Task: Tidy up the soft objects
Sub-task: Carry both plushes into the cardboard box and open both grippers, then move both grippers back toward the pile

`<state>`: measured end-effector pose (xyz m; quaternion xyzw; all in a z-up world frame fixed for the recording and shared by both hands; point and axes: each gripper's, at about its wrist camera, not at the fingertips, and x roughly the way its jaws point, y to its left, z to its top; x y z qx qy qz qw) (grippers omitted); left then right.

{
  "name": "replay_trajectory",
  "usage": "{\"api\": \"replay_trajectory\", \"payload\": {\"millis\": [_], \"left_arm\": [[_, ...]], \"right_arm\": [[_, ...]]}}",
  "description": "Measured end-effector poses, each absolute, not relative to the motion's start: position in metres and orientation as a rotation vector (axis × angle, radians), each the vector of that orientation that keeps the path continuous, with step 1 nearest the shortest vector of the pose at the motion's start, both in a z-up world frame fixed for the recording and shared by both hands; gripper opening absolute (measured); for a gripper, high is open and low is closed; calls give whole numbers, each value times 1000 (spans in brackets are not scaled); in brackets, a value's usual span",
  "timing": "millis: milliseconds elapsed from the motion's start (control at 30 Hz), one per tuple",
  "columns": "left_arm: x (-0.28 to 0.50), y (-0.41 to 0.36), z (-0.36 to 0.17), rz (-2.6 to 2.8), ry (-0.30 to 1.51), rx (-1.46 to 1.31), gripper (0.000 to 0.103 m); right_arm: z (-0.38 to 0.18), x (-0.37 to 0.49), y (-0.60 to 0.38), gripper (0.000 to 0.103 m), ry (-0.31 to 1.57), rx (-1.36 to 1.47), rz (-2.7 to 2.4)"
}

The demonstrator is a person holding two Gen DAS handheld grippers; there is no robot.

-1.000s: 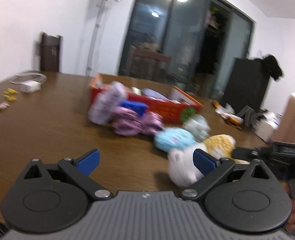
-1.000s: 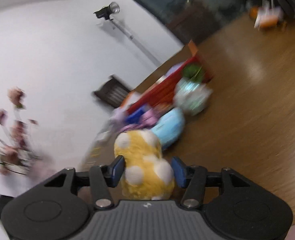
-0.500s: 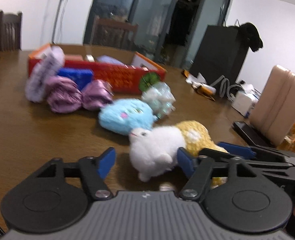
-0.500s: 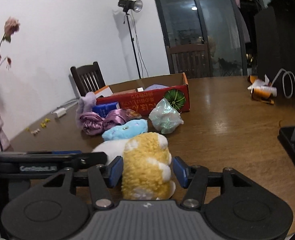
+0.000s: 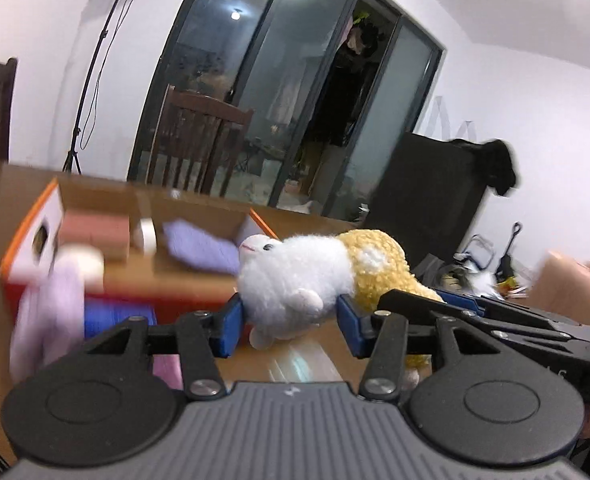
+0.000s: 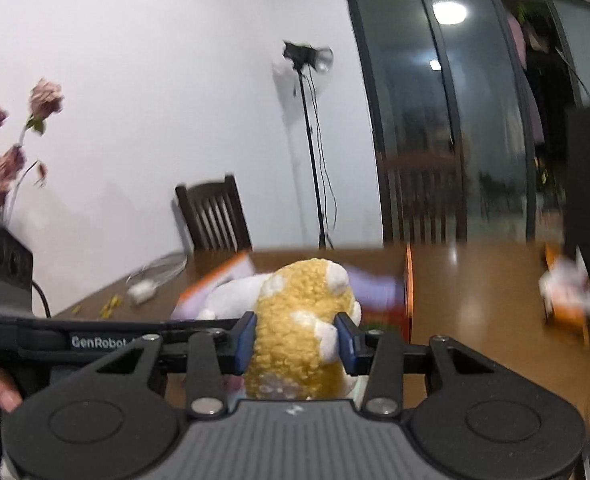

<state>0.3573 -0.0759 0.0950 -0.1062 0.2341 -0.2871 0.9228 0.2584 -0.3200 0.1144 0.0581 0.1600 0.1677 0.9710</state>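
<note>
A white-and-yellow plush toy (image 5: 315, 276) is held above the table by both grippers. My left gripper (image 5: 289, 322) is shut on its white head end. My right gripper (image 6: 297, 338) is shut on its yellow rear (image 6: 299, 320); it shows from the right in the left wrist view (image 5: 447, 300). An open orange cardboard box (image 5: 35, 232) lies just beyond and below the toy, with a purple soft item (image 5: 199, 246) inside. The box also shows in the right wrist view (image 6: 407, 280).
A lilac plush (image 5: 51, 312) and a blue item (image 5: 115, 316) lie against the box's front. Wooden chairs (image 5: 199, 144) stand behind the table. A light stand (image 6: 311, 140), dried flowers (image 6: 7, 152) and an orange-white packet (image 6: 567, 296) are around.
Both grippers closed on the plush toy and lifted it off the table toward the orange box. The other soft toys on the table dropped out of view.
</note>
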Motion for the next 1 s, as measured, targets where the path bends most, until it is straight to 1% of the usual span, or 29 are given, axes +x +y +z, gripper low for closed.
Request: {"api": "replay_trajectory", "payload": {"millis": [100,200,267,300,400,467,533,633,767,833,900,1000], "left_arm": [[435,-86,91,-554,557,-217,51],[494,-94,74,-509,650,-230,51],[516,-99,63,-477,685,-200,48],[523,-102,58,-457,708,-192,45],[532,-106,46,-459,727,-165,46],[527,-108,42,-445,722,-132,47],[518,-109,45,-437,699,-116,50],[494,-99,68,-443,650,-122,53],[454,-79,103,-409,567,-78,58],[432,-68,116,-390,521,-47,63],[403,-55,126,-330,461,-20,64],[359,-38,133,-266,390,18,69]], "right_arm": [[117,338,-326,40,367,158,328],[105,409,-330,40,449,204,306],[93,446,-327,40,505,205,276],[89,457,-325,39,532,192,261],[76,476,-321,40,582,168,231],[66,483,-318,40,614,139,193],[60,481,-312,43,620,85,155],[61,470,-312,44,612,89,148],[86,447,-318,45,555,81,143],[107,427,-320,46,518,78,141],[125,404,-321,52,485,58,148],[142,369,-323,55,447,18,154]]}}
